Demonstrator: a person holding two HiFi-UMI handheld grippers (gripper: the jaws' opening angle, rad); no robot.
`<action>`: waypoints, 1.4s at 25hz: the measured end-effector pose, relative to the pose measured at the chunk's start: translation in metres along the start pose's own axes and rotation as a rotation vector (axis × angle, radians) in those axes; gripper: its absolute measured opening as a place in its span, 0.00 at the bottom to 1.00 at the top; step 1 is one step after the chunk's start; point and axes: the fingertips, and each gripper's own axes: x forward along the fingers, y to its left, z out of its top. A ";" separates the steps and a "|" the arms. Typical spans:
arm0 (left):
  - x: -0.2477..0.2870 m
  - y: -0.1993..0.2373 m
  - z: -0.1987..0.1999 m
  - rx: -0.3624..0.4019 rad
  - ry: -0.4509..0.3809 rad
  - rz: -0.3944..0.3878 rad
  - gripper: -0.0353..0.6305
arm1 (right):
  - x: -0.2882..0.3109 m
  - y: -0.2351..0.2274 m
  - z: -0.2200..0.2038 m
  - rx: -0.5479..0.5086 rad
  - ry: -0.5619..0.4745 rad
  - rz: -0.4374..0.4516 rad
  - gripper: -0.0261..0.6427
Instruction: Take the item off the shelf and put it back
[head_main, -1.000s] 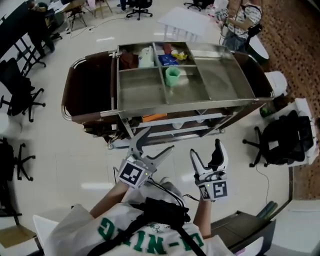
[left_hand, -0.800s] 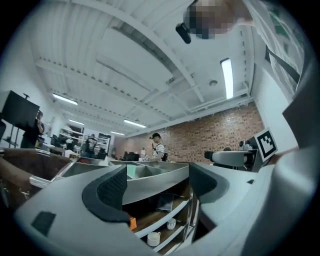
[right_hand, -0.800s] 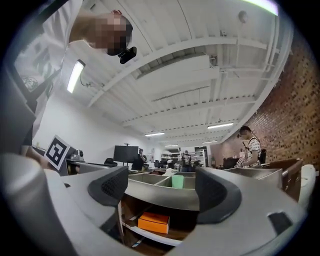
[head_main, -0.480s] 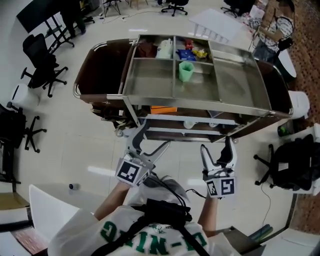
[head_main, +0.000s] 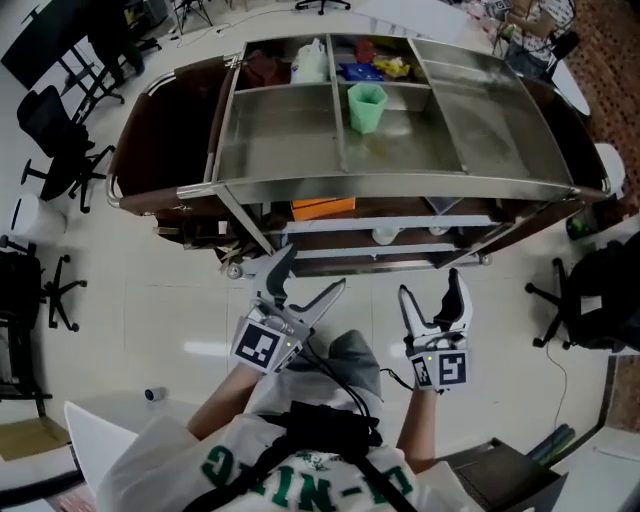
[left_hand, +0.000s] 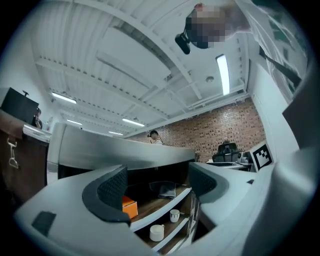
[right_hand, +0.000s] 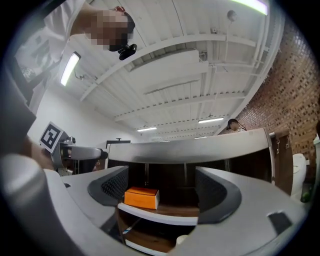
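Observation:
An orange box (head_main: 323, 208) lies on the cart's middle shelf (head_main: 400, 222), under the steel top tray (head_main: 280, 150). It shows ahead in the right gripper view (right_hand: 141, 197) and low left in the left gripper view (left_hand: 129, 206). My left gripper (head_main: 312, 272) is open in front of the cart, short of the shelf, with nothing between its fingers (left_hand: 112, 187). My right gripper (head_main: 430, 285) is beside it, jaws apart and empty, pointing at the shelf with the box a little left of its line (right_hand: 160, 187).
A green cup (head_main: 366, 107) stands in the top tray, with packets and cloths in the back compartments. White cups (left_hand: 156, 232) sit on the lower shelf. Office chairs (head_main: 60, 150) stand at the left and another (head_main: 600, 300) at the right.
The cart has come closer and sits more centred in the head view. Both grippers keep their open pose in front of it.

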 end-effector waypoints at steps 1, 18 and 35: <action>0.001 0.004 -0.010 0.002 -0.004 -0.017 0.62 | 0.003 0.003 -0.015 0.000 0.003 -0.009 0.68; -0.011 0.020 -0.235 0.034 -0.032 -0.325 0.62 | 0.001 0.045 -0.265 -0.046 -0.013 -0.095 0.68; -0.052 0.054 -0.375 -0.005 -0.036 -0.358 0.62 | -0.025 0.040 -0.486 -0.050 0.104 -0.160 0.68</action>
